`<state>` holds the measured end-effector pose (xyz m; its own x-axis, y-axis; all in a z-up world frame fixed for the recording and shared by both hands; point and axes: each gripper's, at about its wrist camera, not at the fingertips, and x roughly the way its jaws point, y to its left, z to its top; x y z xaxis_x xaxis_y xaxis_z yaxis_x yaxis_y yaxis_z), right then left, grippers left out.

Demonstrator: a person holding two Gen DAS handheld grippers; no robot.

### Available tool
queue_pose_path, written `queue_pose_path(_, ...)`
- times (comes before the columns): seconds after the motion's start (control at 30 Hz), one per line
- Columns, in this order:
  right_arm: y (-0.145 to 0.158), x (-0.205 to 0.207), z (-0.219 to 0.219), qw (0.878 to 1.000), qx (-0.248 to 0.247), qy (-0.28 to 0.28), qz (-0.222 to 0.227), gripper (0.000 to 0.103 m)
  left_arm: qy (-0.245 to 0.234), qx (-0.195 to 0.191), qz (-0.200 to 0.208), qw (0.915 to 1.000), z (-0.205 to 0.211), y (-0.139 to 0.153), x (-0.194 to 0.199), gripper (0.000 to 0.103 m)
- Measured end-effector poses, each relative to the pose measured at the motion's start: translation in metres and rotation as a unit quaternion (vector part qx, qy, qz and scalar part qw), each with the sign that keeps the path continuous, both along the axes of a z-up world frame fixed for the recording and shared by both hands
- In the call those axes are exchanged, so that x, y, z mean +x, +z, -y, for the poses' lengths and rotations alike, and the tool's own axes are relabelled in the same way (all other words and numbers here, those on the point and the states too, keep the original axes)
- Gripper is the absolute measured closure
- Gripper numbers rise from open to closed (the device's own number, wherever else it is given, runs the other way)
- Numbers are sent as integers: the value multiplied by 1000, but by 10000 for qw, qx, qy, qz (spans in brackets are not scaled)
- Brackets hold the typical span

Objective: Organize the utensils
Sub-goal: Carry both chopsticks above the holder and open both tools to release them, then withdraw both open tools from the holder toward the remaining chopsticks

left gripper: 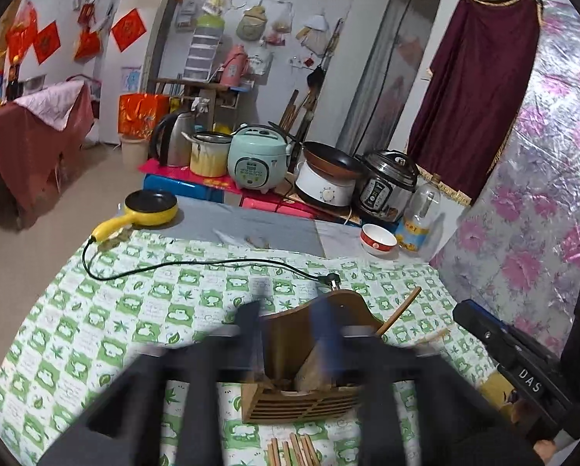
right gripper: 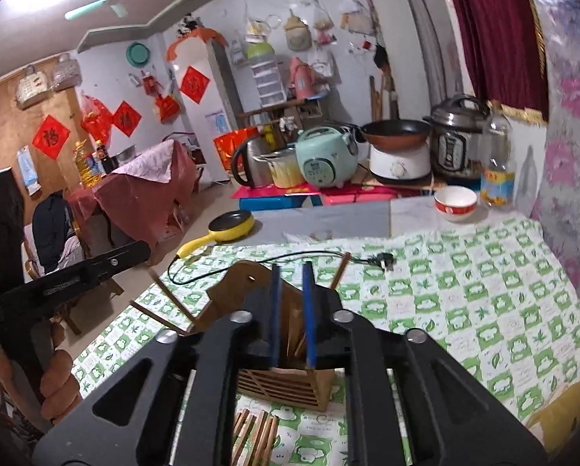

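Note:
A brown wooden utensil holder [left gripper: 301, 384] stands on the green-and-white checked cloth, close in front of both cameras; it also shows in the right wrist view [right gripper: 286, 380]. Chopsticks [right gripper: 338, 275] lean out of it. A bundle of loose wooden chopsticks [left gripper: 294, 450] lies on the cloth in front of the holder, also in the right wrist view [right gripper: 253, 439]. My left gripper [left gripper: 290, 310] is blurred, its fingers apart over the holder. My right gripper [right gripper: 292, 272] has its blue-edged fingers parted a little above the holder, nothing visibly between them.
A yellow electric pan [left gripper: 150, 209] with black cord and plug [left gripper: 329, 279] lies at the cloth's far side. A red-and-white bowl [left gripper: 379, 239] and plastic bottle [left gripper: 422, 213] stand far right. Cookers and a kettle [left gripper: 173, 139] crowd behind. Floral wall [left gripper: 542, 194] on the right.

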<state>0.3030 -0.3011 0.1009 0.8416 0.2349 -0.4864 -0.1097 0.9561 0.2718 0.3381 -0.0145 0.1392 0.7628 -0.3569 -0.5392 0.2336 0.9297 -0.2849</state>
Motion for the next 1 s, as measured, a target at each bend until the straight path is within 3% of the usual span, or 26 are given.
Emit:
queue_pose_path(0.2, 7, -9, 8, 9998, 32, -155, 147, 62, 177, 54, 337, 9993, -3, 11, -16, 24)
queue_pose_path(0.5, 20, -26, 10, 9986, -1, -311, 419, 37, 428, 514, 709, 9952, 8, 21, -32, 7)
queue_pose_path(0.63, 27, -37, 9, 9979, -10, -332, 552, 30, 508, 666, 853, 9928, 9, 25, -40, 6)
queue_pose_path(0.83, 31, -56, 5, 9974, -91, -335, 634, 25, 447, 594, 687, 9949, 6, 19, -43, 6)
queue_pose_path(1.0, 20, -77, 6, 9982, -12, -233, 554, 17, 528, 828, 532, 9937, -14, -26, -64, 6)
